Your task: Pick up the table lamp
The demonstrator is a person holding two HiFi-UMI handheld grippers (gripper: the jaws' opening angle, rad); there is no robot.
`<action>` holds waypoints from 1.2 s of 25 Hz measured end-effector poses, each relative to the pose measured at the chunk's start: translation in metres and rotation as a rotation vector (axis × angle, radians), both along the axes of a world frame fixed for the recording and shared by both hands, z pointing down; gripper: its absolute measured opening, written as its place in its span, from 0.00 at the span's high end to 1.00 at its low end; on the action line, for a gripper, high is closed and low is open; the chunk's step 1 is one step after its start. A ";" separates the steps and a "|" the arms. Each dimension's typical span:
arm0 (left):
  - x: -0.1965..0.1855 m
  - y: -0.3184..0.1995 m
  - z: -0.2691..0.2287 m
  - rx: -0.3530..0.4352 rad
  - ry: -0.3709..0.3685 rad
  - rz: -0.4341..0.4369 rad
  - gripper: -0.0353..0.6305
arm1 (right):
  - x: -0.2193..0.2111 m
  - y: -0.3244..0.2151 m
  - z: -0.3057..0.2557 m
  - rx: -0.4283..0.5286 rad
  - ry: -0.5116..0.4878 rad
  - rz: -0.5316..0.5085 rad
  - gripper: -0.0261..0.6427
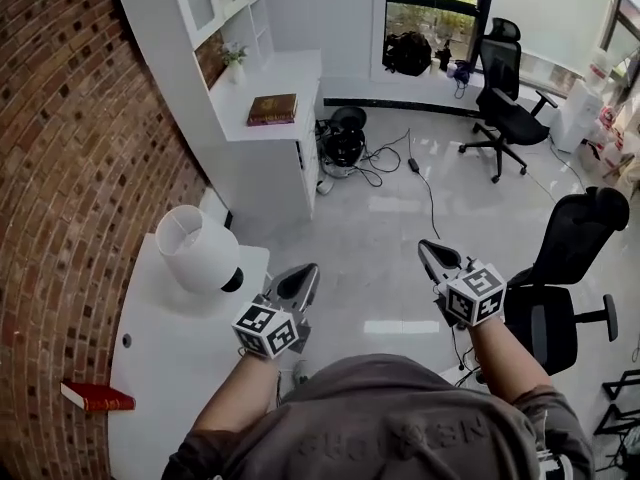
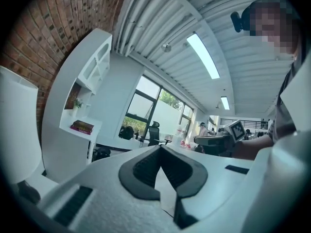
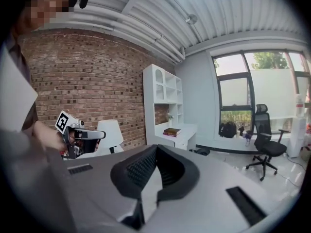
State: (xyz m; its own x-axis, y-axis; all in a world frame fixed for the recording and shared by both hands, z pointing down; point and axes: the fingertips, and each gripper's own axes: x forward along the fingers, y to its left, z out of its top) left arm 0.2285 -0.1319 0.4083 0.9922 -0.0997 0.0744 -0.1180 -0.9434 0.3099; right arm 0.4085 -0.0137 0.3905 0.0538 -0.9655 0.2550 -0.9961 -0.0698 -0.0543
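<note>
One table lamp [image 1: 197, 249], white-shaded, standing on the white table [image 1: 170, 368] at the left of the head view, close to the brick wall [image 1: 60, 168]. Untouched, with nothing gripping it. Just to its lower right, the left gripper [image 1: 300, 284]: jaws together, nothing between them, tips clear of the shade. Further right, over the glossy floor [image 1: 380, 228], the right gripper [image 1: 436, 257], jaws likewise closed on nothing. Both held out ahead of the person [image 1: 400, 428], marker cubes [image 1: 268, 330] toward the head camera. At lower left on the table, a red book [image 1: 97, 397], well apart from the lamp. Toward the upper middle, a white shelf unit [image 1: 260, 158] with a dark book [image 1: 272, 109] lying on its ledge. At right, two black office chairs [image 1: 560, 258].
</note>
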 end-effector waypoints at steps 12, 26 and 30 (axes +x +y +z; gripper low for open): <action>0.007 -0.039 0.005 0.018 -0.026 0.149 0.94 | -0.003 -0.009 0.001 0.019 -0.008 0.179 0.97; -0.007 -0.032 0.000 0.025 0.005 0.026 0.94 | -0.002 -0.025 -0.011 0.036 0.030 0.020 0.60; -0.036 -0.041 0.008 0.029 -0.007 -0.055 0.94 | -0.024 -0.059 -0.002 0.023 0.059 -0.085 0.59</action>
State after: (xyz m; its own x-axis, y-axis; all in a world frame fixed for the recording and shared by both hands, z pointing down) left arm 0.1929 -0.1732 0.4166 0.9847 -0.1560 0.0772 -0.1717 -0.9441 0.2813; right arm 0.3846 -0.0732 0.3882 -0.0145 -0.9728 0.2314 -0.9999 0.0159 0.0042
